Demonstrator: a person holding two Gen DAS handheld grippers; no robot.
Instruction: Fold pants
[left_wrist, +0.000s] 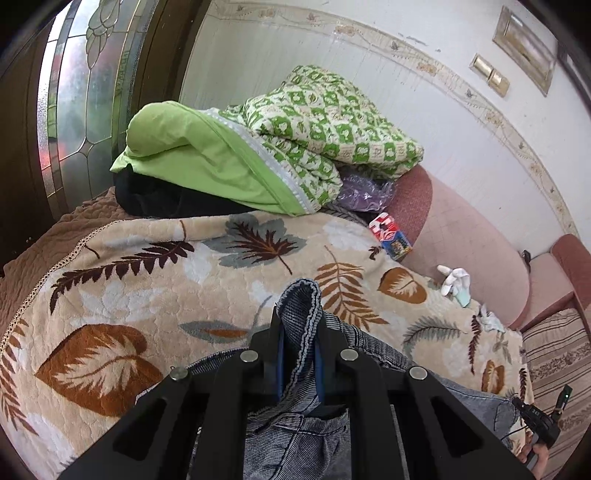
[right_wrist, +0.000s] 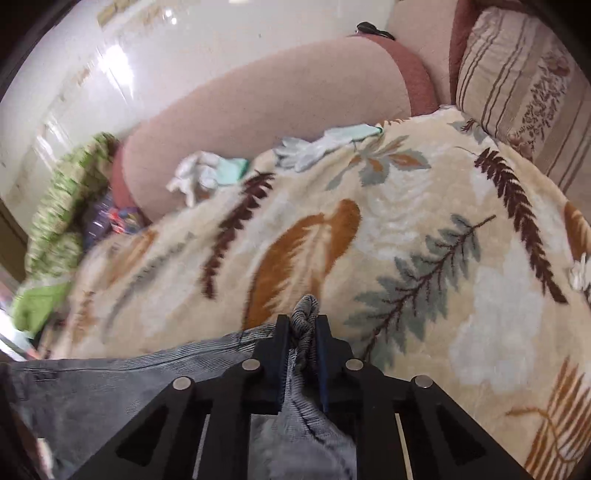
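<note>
Pants mid-carry, both grippers pinching denim

Left side first: the left gripper (left_wrist: 298, 328) is clamping a bunched fold of the pants (left_wrist: 299, 435), with a hemmed edge poking up past the fingertips. The rest of the grey denim is trailing down and off to the right, lying over the leaf-print blanket (left_wrist: 147, 280) near its front edge. Further back, the green quilt (left_wrist: 317, 122) is sitting piled at the far-left corner of the bed, and a small colourful box (left_wrist: 391, 236) is resting by the pink backrest (left_wrist: 472, 240).

Moving right: the right gripper (right_wrist: 303, 328) is also squeezing a wad of the same fabric between closed jaws, and the cloth is stretching away to the left of it. White gloves (right_wrist: 199, 177) are lying along the back edge of the blanket, clear of the work. That view is smeared with motion blur.

My read is that we're in the lift-and-lay stage, not the final fold. Can't tell which end of the pants is being held, though. Next move is probably pulling the two grips apart to take out the slack, then setting the denim flat on the open middle of the blanket.
</note>
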